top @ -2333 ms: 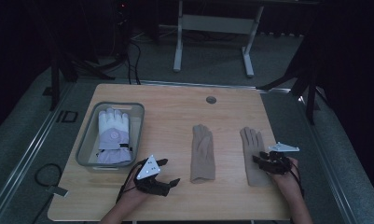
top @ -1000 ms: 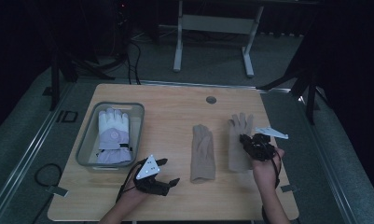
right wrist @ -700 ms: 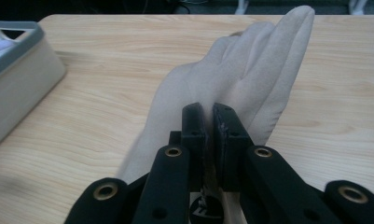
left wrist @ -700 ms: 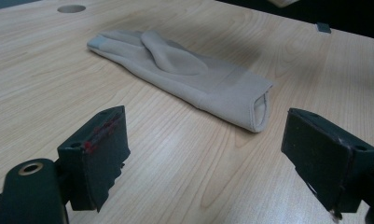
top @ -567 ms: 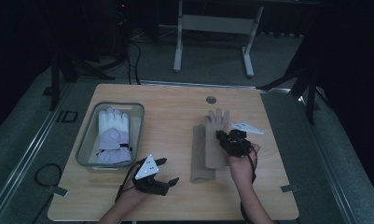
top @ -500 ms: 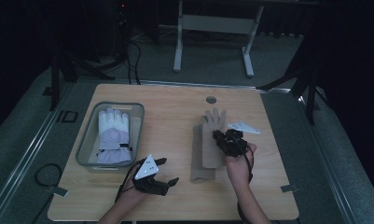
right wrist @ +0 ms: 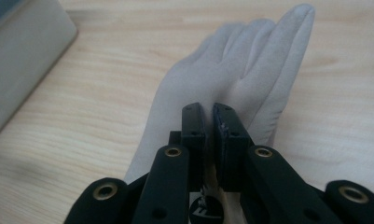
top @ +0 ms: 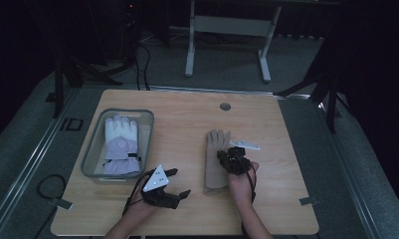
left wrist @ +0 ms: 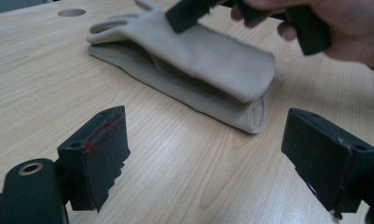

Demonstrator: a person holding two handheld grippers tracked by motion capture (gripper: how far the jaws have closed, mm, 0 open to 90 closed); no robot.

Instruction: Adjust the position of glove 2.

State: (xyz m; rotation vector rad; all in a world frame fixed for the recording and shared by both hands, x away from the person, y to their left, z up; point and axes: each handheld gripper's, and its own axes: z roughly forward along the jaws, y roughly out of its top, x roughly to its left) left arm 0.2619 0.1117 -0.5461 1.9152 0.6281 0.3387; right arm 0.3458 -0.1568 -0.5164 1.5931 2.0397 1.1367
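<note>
- Plainly clenched, right gripper [top: 230,158], pinching the upper beige glove [top: 218,144] near its middle; jaws pressed nearly together in the right gripper view, a fold of pale fabric caught between them; beige fingers fanned out just beyond, pointing to the far side.
- Stacked on the lower beige glove [top: 213,180], that upper glove; both lying right of the table's middle, cuffs toward the near edge; in the left gripper view, one cuff [left wrist: 250,88] lying over the other, edges not quite matched.
- Released and empty, left gripper [top: 174,191], low over the table [top: 177,124] at the near edge, left of the beige pair and well apart from it; jaws spread wide, bare wood between them, aimed toward the stacked cuffs.
- Resting in the clear bin [top: 95,144] at the left, a white and lilac glove [top: 120,147], fingers to the far side.
- Set in the wood at the far middle, a round grommet [top: 225,106].
- Wrapped around the right gripper's body, the right hand [top: 242,179], forearm coming in from the near edge.
</note>
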